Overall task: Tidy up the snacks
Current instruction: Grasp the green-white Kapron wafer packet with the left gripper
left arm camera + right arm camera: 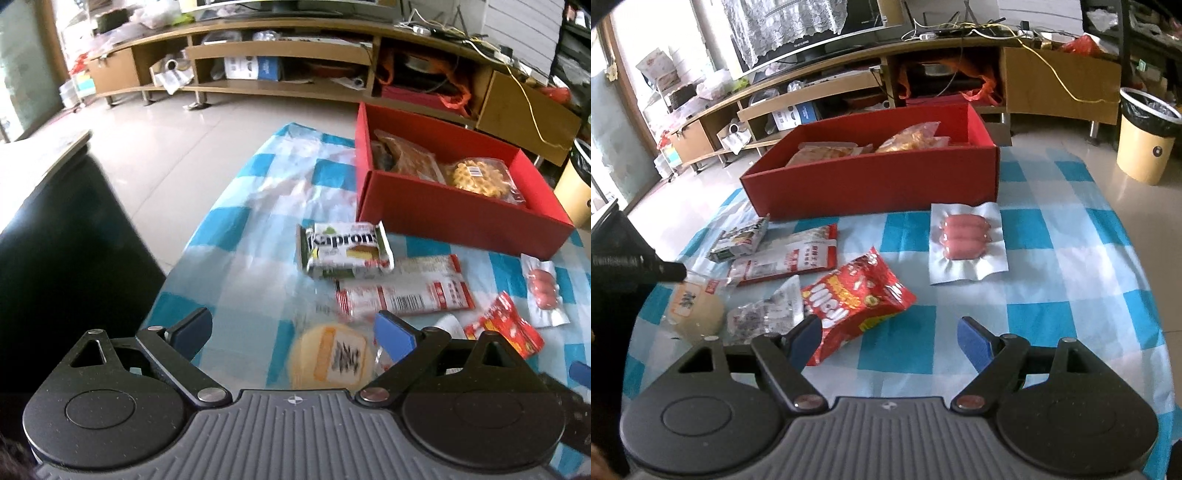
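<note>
Left wrist: left gripper (293,334) spread wide, holding nothing, hovering over the round yellow bun pack (330,357), label blurred. Checked tablecloth (236,295) edge drops to the floor just left; bare cloth ahead-left. "Kapron" cake pack (345,250) lies near the red box (458,212), white-red pouch (402,291) just beside it.

Right wrist: right gripper (888,339) spread, empty. Red snack bag (857,299) by its left finger, print unreadable. Sausage pack (966,242) sits apart; open cloth to the right.

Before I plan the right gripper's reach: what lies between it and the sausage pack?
Only bare checkered tablecloth lies between the right gripper and the sausage pack, seen in the right wrist view.
</note>
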Demonstrator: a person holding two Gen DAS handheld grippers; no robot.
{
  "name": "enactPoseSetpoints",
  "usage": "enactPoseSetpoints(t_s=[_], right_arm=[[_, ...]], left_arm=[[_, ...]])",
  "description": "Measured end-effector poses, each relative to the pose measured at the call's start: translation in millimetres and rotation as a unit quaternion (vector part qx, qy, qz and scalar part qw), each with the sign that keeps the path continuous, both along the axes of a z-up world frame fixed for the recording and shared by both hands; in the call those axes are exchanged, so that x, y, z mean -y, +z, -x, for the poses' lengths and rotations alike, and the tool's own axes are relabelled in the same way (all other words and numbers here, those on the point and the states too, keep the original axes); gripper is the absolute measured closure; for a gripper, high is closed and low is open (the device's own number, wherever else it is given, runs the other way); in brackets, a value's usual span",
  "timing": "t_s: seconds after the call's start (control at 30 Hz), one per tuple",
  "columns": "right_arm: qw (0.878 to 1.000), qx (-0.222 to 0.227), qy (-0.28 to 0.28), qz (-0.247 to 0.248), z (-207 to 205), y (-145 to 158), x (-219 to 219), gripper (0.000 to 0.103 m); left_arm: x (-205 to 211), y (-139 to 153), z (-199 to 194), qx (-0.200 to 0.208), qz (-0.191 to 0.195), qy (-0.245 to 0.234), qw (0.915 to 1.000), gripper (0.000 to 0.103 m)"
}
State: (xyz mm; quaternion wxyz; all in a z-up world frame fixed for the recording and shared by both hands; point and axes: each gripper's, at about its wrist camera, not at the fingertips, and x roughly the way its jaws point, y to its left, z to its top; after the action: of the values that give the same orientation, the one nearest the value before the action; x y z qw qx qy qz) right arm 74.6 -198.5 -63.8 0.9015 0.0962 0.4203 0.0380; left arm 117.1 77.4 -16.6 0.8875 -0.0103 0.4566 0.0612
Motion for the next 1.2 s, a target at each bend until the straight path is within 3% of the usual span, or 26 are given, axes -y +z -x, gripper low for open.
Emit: enactPoseSetpoints(t_s=[0.17, 0.37, 0.57, 0.7, 0.83, 0.97, 1.07, 1.2], right_arm=[[1.000, -0.001, -0.003, -0.010, 0, -17, 11, 0.026], [1.000, -0.004, -0.001, -0.025, -4, -28, 18, 0.025], [1.000, 0.010, 0.011, -0.020, -4, -24, 17, 0.025], [0.999, 0.010, 0.012, -0.028, -4, -23, 18, 0.025], [0.999, 0.008, 0.014, -0.032, -3, -23, 18, 0.025], [0.999, 0.012, 0.020, -0.037, -1, -21, 17, 0.025], [0.999, 0.014, 0.027, -0.036, 0, -21, 15, 0.025], [0.998, 0.012, 0.036, -0.043, 0, -21, 12, 0.025]], left_arm=[[-3, -6, -42, 0.002, 0.014, -0.030, 0.9994, 0.006], [19, -27, -93, -0.021, -0.051, -0.028, 0.9981, 0.006], [36, -47, -110, -0.033, -0.072, -0.034, 0.9963, 0.000], [24, -53, -114, -0.051, -0.029, -0.022, 0.9980, 0.001], [17, -47, -102, -0.053, 0.003, -0.018, 0.9984, 0.032], [19, -35, -87, -0.050, -0.015, -0.019, 0.9985, 0.059], [11, -28, -76, -0.047, -0.001, -0.020, 0.9987, 0.067], [-1, -26, -62, -0.045, -0.004, -0.014, 0.9989, 0.063]])
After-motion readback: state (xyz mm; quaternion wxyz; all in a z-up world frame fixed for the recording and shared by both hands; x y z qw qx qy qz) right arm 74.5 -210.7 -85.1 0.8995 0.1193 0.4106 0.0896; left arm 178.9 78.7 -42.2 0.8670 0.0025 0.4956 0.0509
